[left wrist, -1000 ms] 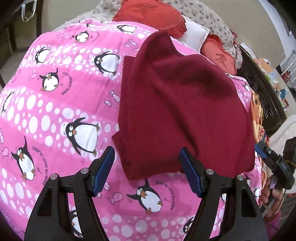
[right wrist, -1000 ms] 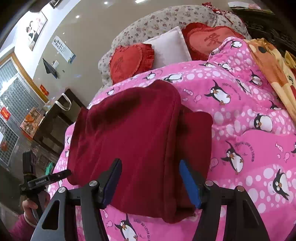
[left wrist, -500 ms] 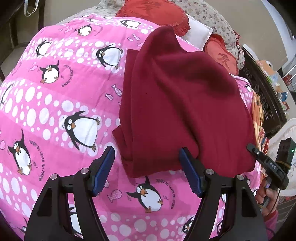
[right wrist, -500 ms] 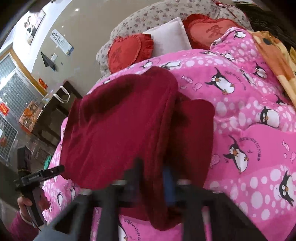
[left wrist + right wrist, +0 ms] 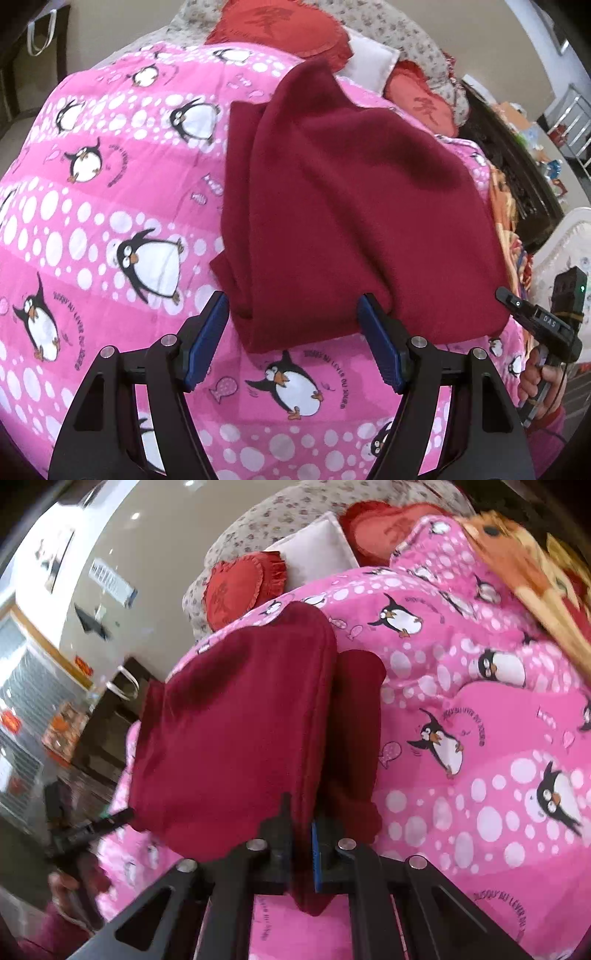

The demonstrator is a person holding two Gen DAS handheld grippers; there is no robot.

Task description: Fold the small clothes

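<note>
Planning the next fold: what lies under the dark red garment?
The dark red garment lies on the pink penguin quilt, with its own folded layer showing along one side. Anything else beneath is covered.

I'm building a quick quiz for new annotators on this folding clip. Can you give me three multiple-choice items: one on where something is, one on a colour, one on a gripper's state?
1. Where does the dark red garment lie?
A. on the pink penguin blanket
B. on a bare floor
C. over a chair back

2. What colour are the pads of the left gripper?
A. yellow
B. blue
C. white

3. How does the right gripper stand?
A. open, clear of the cloth
B. shut on nothing
C. shut on the garment's near edge

Answers:
1. A, the garment is spread on the penguin print.
2. B, both pads show blue.
3. C, red cloth is pinched between its closed fingers.
</note>
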